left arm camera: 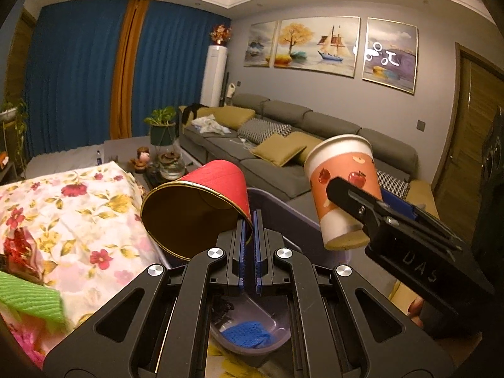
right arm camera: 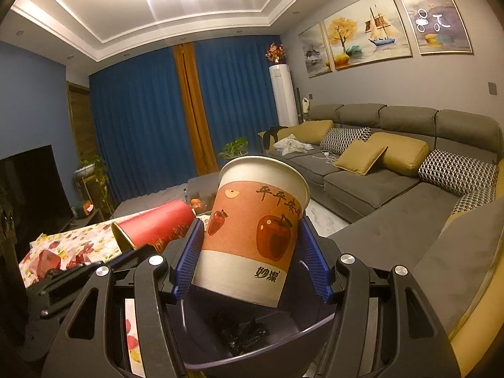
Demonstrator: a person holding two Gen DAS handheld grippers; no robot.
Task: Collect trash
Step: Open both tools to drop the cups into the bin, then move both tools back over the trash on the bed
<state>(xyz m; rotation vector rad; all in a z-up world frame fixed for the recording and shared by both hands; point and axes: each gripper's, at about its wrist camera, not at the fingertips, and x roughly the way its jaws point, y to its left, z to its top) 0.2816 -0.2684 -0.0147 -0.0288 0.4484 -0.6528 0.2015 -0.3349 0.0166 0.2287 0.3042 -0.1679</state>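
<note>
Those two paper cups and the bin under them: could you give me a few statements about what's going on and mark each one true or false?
1. The left gripper pinches the red cup by its rim. True.
2. The red cup stands upright. False: it is tipped on its side, mouth toward the camera.
3. The right gripper holds the apple-print cup by its sides. True.
4. The purple bin below the cups has nothing in it. False: something dark and crumpled lies inside.

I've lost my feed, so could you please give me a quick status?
Left gripper shut on red cup rim. Right gripper shut on apple cup. Both above purple bin. Nothing blocking.
</note>
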